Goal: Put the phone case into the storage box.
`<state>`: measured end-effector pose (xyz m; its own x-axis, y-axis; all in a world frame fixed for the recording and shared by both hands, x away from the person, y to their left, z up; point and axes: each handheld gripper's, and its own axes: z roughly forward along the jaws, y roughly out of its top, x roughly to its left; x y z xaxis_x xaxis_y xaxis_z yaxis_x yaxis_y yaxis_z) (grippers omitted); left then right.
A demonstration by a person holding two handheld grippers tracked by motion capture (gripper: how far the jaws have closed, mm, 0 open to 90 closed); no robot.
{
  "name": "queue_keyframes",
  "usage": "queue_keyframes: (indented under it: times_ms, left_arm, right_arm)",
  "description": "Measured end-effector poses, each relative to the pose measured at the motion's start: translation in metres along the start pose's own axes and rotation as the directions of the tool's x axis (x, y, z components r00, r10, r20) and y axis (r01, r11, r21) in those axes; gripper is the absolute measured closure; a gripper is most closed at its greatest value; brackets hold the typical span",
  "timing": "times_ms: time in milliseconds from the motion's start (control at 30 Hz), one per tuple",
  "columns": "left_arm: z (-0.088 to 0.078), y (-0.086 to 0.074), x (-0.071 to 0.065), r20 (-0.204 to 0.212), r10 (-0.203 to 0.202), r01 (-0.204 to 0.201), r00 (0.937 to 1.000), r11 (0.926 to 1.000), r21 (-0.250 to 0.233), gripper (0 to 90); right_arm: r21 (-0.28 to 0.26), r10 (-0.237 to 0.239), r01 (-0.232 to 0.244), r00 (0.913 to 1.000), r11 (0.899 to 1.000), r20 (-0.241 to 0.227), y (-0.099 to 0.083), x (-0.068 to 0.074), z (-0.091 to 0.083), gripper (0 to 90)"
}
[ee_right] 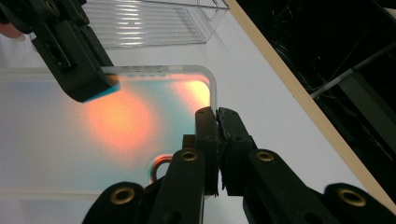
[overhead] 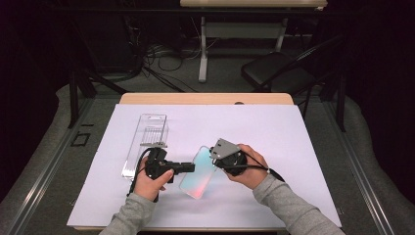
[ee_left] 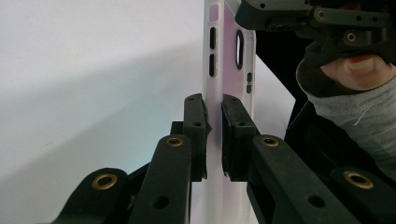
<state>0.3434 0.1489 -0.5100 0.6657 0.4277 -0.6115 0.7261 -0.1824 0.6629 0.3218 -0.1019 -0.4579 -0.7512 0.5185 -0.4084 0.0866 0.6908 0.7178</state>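
Lighting: overhead and even on the white tabletop (overhead: pixel 274 132); the room beyond the tabletop is dim to black. Shadows: soft, short, under the hands beside the translucent phone case (overhead: pixel 198 172). Glare: faint sheen on the clear plastic package (overhead: pixel 147 139) left of the phone case; in the right gripper view the case glows orange and teal. Focus: the high view is soft and low in detail; near jaws in both gripper views are slightly blurred.

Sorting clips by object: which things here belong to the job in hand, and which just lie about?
In the job:
phone case, held at both sides
left gripper
right gripper

Lying about:
clear plastic package, left on the white mat
black chair behind the table
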Motion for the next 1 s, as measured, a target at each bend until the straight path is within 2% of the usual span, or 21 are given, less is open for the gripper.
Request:
queue_keyframes:
  times_ms: [1000]
  left_arm:
    - [-0.0012, -0.0005, 0.0008, 0.017, -0.019, 0.019, 0.9997, 0.9998, -0.01, 82.7]
  right_arm:
    - [-0.01, 0.013, -0.013, 0.9999, 1.0, -0.007, 0.0006, -0.0008, 0.0002, 87.4]
